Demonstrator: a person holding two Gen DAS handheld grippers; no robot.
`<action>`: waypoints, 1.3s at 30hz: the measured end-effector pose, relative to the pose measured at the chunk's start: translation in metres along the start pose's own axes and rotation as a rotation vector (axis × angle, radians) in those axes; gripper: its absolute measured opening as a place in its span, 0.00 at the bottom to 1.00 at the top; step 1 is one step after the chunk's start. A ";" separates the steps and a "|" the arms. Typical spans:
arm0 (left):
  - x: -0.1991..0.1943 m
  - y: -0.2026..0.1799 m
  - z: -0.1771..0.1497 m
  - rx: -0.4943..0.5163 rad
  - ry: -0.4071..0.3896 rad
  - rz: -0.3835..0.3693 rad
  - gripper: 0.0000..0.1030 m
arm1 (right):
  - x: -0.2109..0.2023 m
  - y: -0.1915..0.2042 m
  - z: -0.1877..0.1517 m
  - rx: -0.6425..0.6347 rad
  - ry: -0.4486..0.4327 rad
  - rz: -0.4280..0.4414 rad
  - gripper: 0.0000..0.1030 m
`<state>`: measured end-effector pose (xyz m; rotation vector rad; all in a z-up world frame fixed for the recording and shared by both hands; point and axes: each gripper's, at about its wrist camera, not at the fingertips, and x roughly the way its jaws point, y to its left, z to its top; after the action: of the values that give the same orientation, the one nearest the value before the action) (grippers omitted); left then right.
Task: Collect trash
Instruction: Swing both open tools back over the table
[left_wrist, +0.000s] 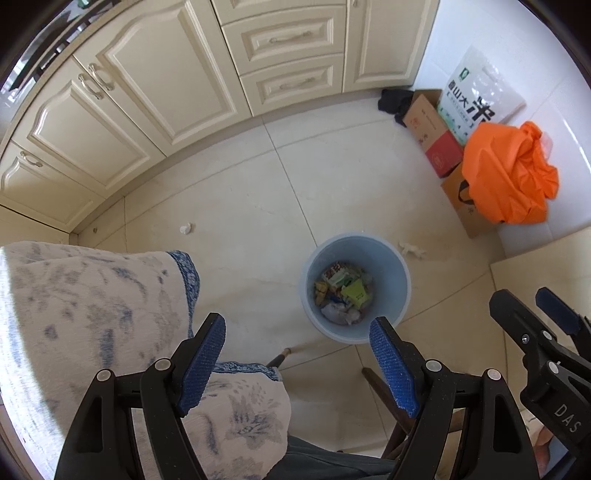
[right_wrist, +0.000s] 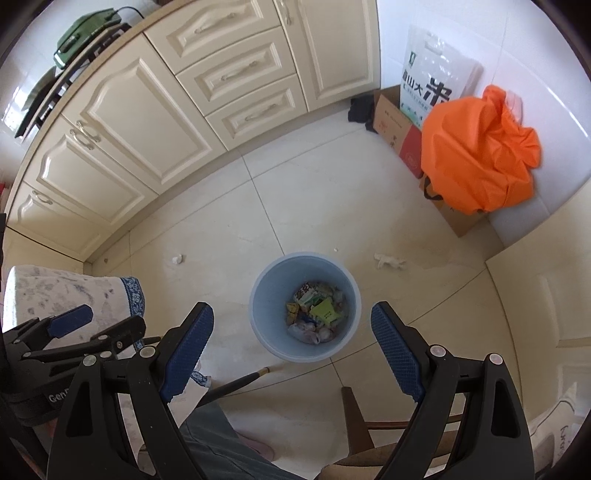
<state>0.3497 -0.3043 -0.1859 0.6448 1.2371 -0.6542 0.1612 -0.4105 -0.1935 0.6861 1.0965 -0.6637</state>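
Note:
A light blue bin (left_wrist: 400, 280) stands on the tiled floor and holds wrappers and crumpled paper (right_wrist: 316, 314). A torn white tissue (left_wrist: 412, 249) (right_wrist: 388, 260) lies on the floor just right of the bin. A small white paper ball (left_wrist: 186, 229) (right_wrist: 178, 258) lies to the left, near the cabinet base. My left gripper (left_wrist: 298, 321) hangs high above the bin's near rim, open and empty. My right gripper (right_wrist: 292, 308) points down over the bin, also open with nothing between its blue pads. Each gripper shows at the edge of the other's view (left_wrist: 526, 299) (right_wrist: 103, 321).
Cream cabinets (left_wrist: 147, 110) run along the back. Cardboard boxes (left_wrist: 432, 129), a rice bag (right_wrist: 432, 74) and an orange bag (right_wrist: 480, 151) fill the right corner. A table with a blue-patterned cloth (left_wrist: 92, 314) is at the left. A wooden chair (right_wrist: 354, 417) and a person's trouser leg (right_wrist: 218, 443) are below.

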 end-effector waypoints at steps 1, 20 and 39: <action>-0.006 0.002 -0.001 0.002 -0.018 0.010 0.74 | -0.003 0.001 0.000 -0.002 -0.008 -0.001 0.86; -0.153 0.097 -0.093 -0.230 -0.313 0.105 0.81 | -0.084 0.121 0.018 -0.257 -0.240 0.171 0.90; -0.235 0.220 -0.283 -0.738 -0.287 0.314 0.85 | -0.124 0.328 -0.065 -0.738 -0.196 0.507 0.96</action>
<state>0.2895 0.0750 0.0043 0.1097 0.9814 -0.0012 0.3377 -0.1402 -0.0427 0.2253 0.8478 0.1237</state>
